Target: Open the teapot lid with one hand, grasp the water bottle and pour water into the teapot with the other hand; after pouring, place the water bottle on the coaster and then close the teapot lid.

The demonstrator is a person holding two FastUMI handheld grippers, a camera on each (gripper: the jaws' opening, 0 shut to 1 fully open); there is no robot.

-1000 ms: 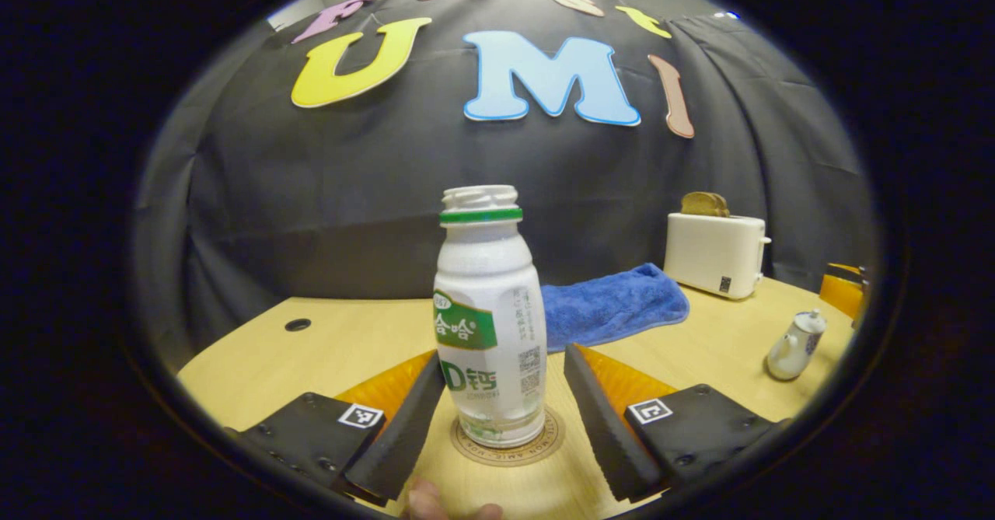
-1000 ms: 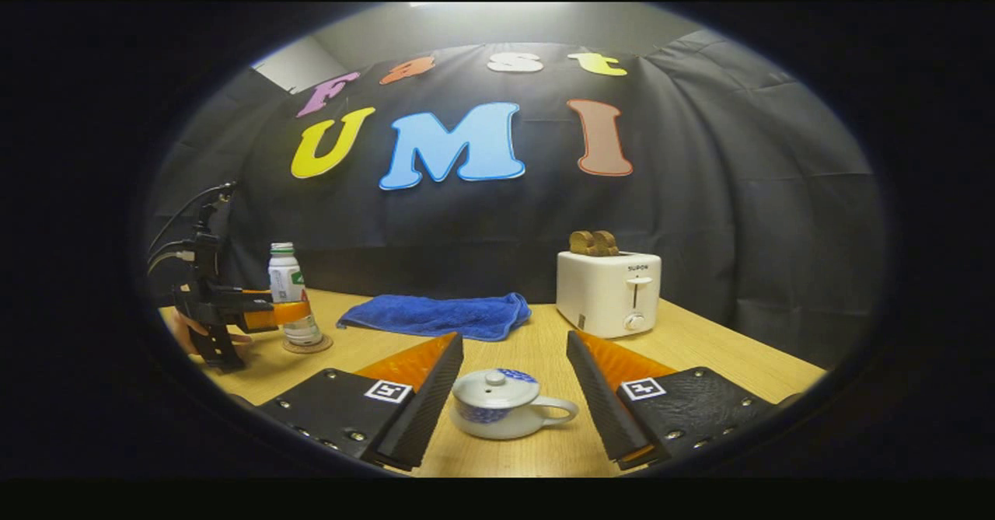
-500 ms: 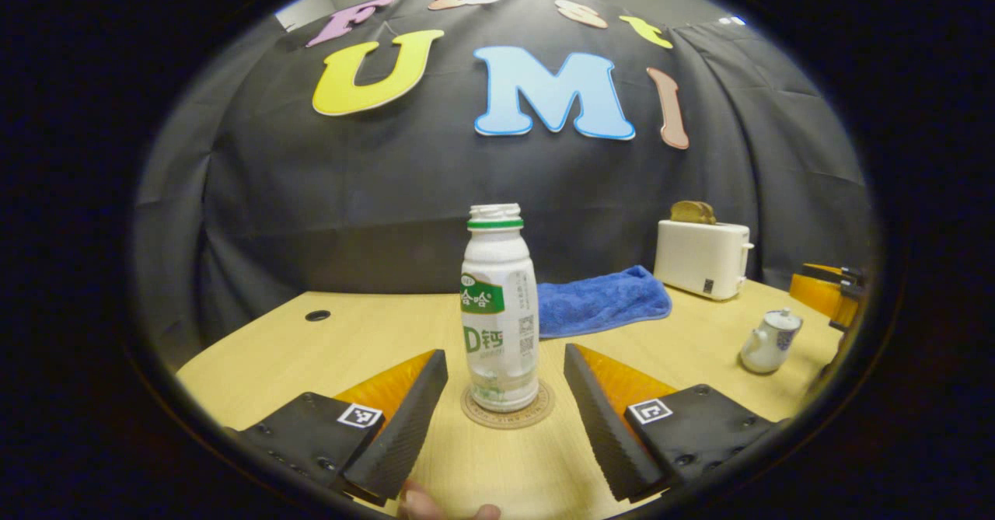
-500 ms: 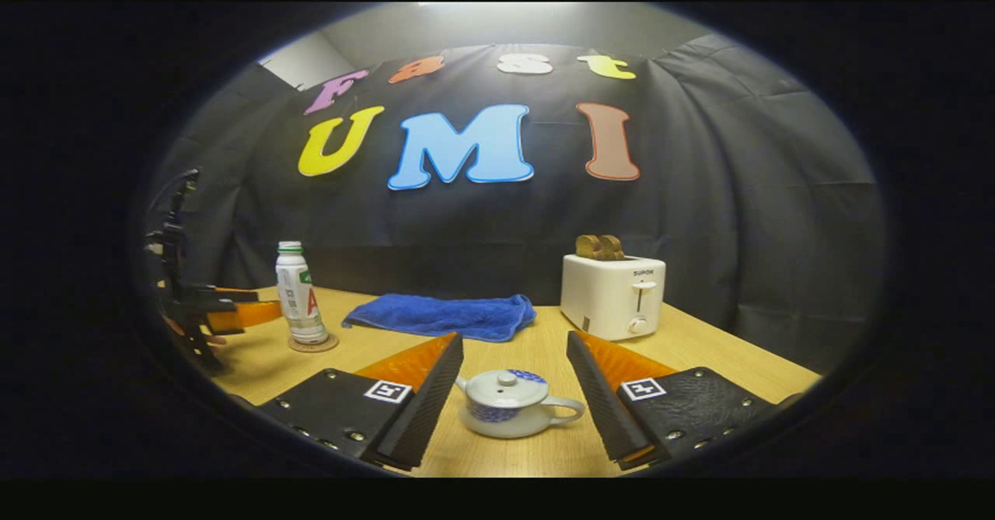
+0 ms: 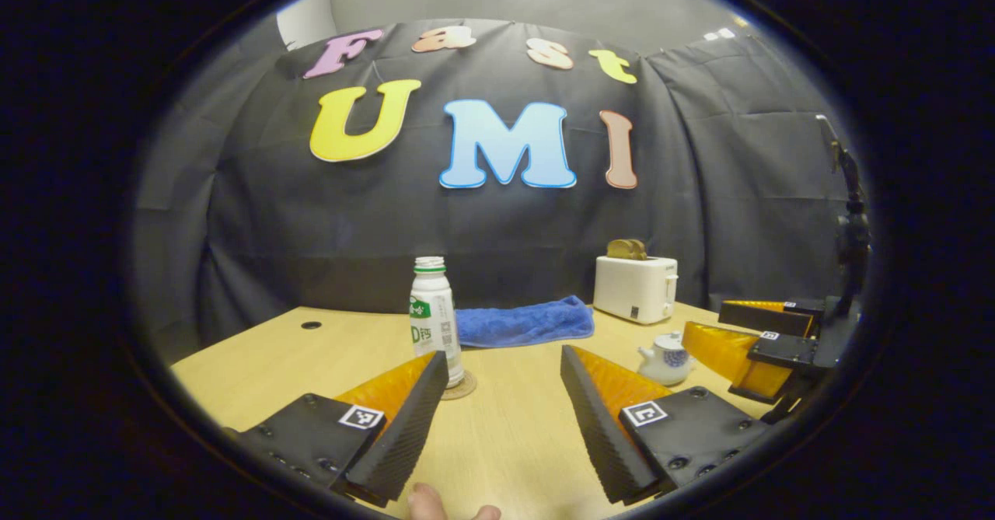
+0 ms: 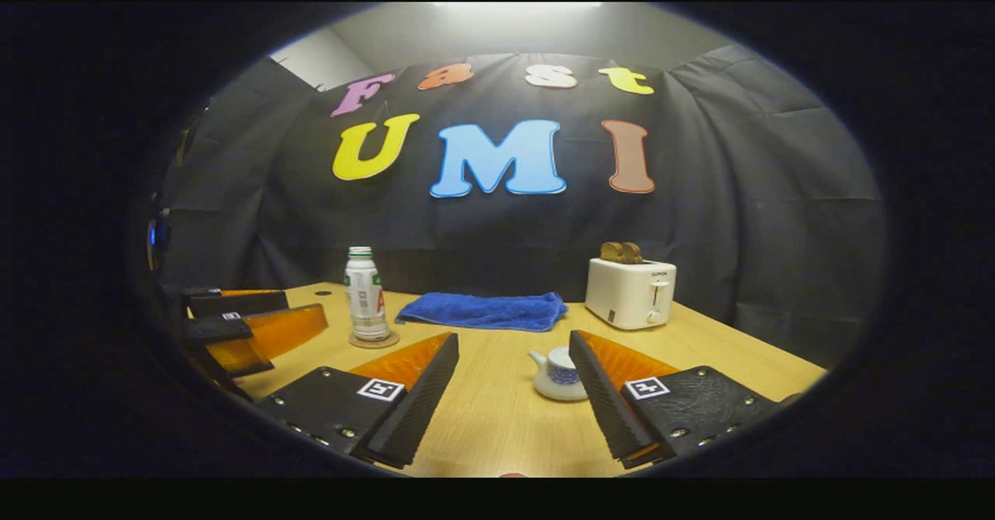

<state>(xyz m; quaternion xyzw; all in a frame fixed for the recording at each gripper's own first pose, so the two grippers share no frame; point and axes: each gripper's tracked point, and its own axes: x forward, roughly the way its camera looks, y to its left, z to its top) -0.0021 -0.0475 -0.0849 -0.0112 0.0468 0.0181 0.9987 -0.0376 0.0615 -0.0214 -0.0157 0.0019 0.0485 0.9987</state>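
Left gripper view, left to right: the bottle stands upright on the coaster, uncapped, just beyond the left gripper's left fingertip. The left gripper's jaws stand wide apart over bare table and hold nothing. A blue towel lies behind, next to a toaster near the wall. The teapot sits on the table with its lid on, just beside the right gripper, whose jaws are apart.

Right gripper view, left to right: the left gripper sits at the left edge, jaws apart. The bottle stands on the coaster just right of it. The towel lies behind. The right gripper's jaws are wide apart and empty. The teapot, lid on, stands just beyond its right finger, partly hidden by it. The toaster stands at the rear right.
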